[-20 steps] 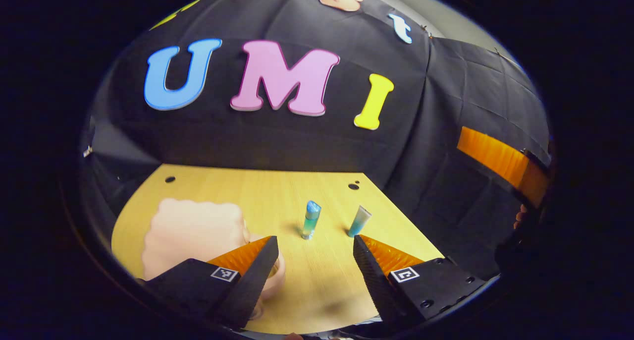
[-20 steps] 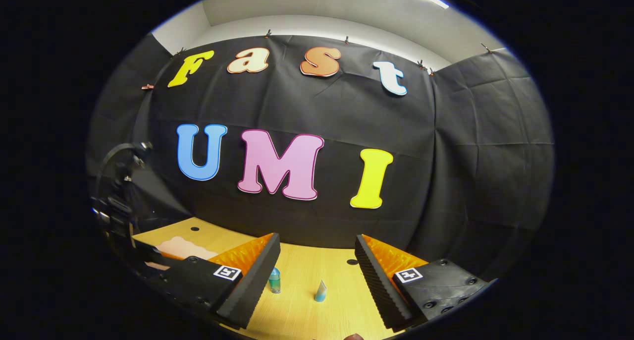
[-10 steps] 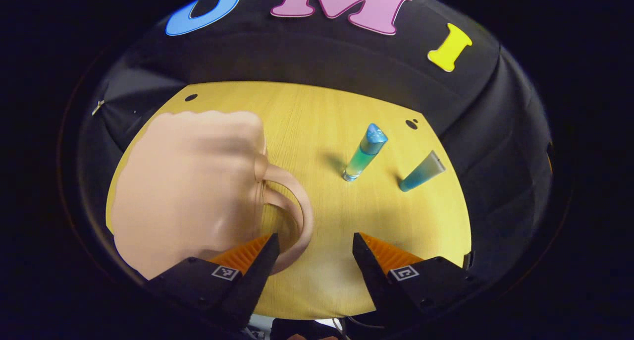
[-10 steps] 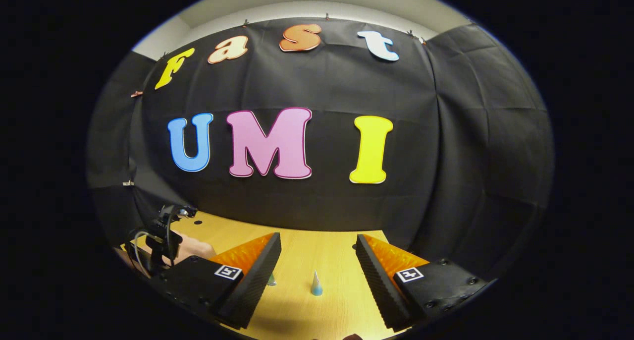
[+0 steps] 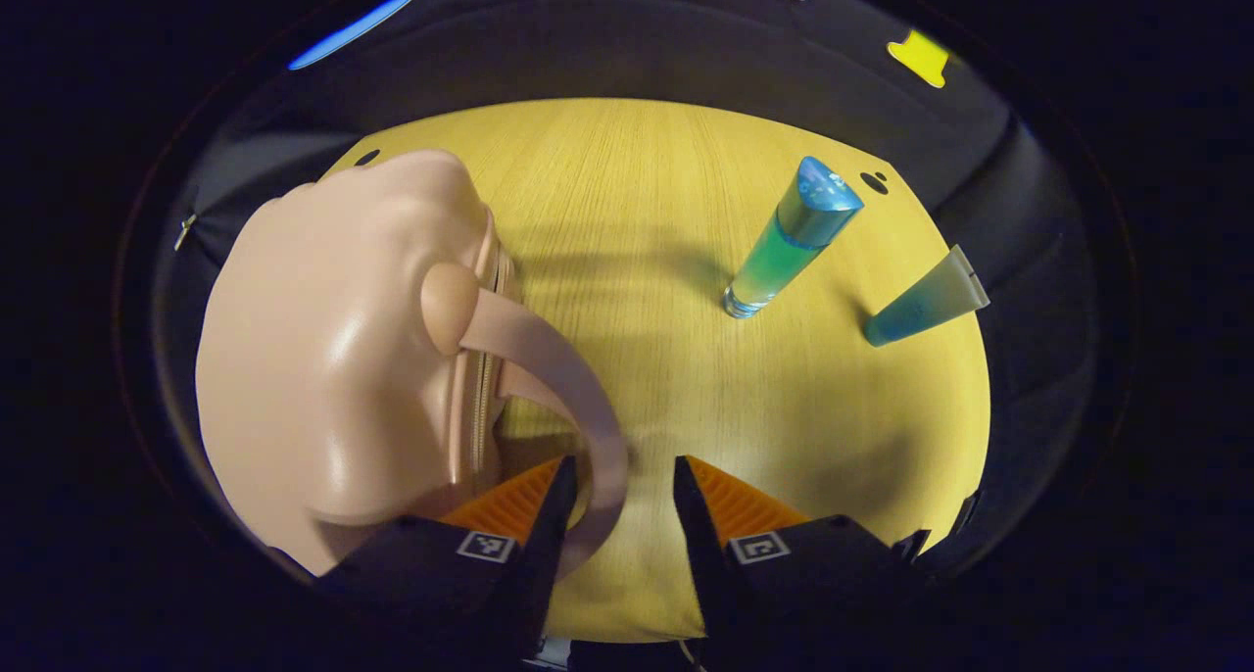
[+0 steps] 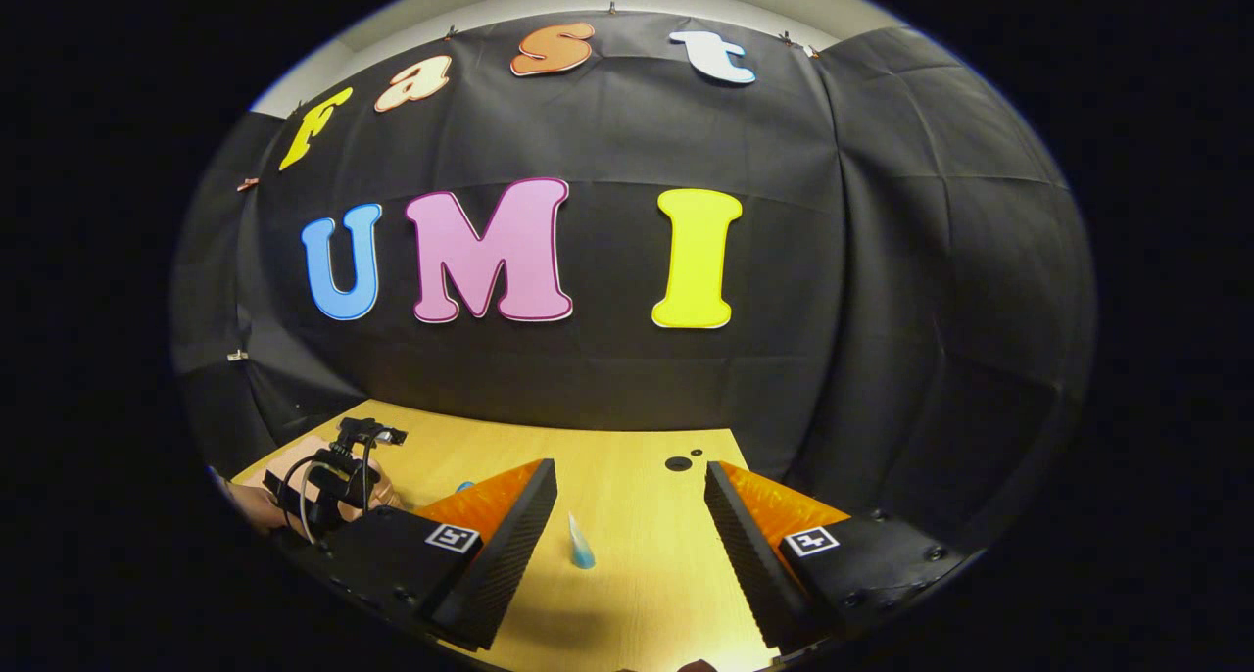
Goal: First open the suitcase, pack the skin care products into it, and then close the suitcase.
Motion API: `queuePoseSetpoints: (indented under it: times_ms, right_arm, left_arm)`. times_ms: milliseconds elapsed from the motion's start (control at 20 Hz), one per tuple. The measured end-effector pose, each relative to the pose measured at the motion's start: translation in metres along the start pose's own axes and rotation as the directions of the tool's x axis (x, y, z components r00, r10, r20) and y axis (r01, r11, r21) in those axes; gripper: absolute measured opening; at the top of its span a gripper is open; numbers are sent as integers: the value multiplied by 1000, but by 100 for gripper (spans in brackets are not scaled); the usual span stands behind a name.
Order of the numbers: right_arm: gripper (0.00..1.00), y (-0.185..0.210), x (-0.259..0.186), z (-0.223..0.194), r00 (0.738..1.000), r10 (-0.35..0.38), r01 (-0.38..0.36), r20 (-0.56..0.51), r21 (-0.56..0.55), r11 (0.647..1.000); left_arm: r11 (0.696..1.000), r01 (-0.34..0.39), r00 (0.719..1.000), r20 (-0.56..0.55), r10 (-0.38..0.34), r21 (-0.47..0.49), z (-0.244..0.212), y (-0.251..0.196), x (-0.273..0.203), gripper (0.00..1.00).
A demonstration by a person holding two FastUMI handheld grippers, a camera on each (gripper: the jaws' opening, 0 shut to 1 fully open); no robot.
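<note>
Dropped low over the table within the last second, tipped from facing the wall to looking almost straight down. Now looms large at the left of the left gripper view: the suitcase, pale pink, lying on the wood, zip seam along its near edge, lid not yet lifted. Arches out from that edge toward the camera: the handle, its outer end sitting between the fingers of the left gripper. Narrowed since half a second ago, those fingers, from a wide spread to a slim gap around the strap; left pad close against it or touching, right pad apart by a strip of bare wood, so not clamped yet. Reads as the opening step just beginning: take the handle, then raise the lid.

Further right on the table, well apart from the suitcase: the bottle, blue cap and green body, standing; beside it the tube, blue fading to white, cap end down. Both waiting outside, packing not begun.

Drifted slightly but kept high and level: the right gripper, fingers spread wide, holding nothing, the tube standing on the wood beyond the gap.
</note>
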State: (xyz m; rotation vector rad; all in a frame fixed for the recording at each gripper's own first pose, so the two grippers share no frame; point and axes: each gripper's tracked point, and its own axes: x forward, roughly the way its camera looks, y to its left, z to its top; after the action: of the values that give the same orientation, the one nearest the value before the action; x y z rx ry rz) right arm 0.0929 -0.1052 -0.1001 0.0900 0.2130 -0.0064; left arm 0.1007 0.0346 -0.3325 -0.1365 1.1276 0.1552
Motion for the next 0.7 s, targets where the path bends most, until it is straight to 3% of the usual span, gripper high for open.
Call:
queuePoseSetpoints:
  times_ms: [50,100,150,250,450,700]
  right_arm:
    - [96,-3,1,-1,1000,-1,1,-4,3,1000]
    - [96,-4,2,-4,1000,4,-3,-11,6,1000]
    - [96,-4,4,-6,1000,12,-12,-15,6,1000]
    - [96,2,4,-8,999,33,-32,-26,4,999]
    - [96,26,10,-4,995,103,-103,0,-29,994]
    - [97,66,13,15,994,104,-100,44,-78,992]
  left_arm:
    - [999,39,999,15,-39,36,1,-3,0,27]
    - [992,79,996,28,-82,94,5,-10,-8,26]
    - [988,84,995,37,-90,129,8,-10,-16,19]
    - [981,99,993,45,-108,169,18,-11,-37,13]
    - [979,180,974,119,-190,92,54,-3,-104,11]
    - [982,168,946,267,-185,85,93,105,-218,11]
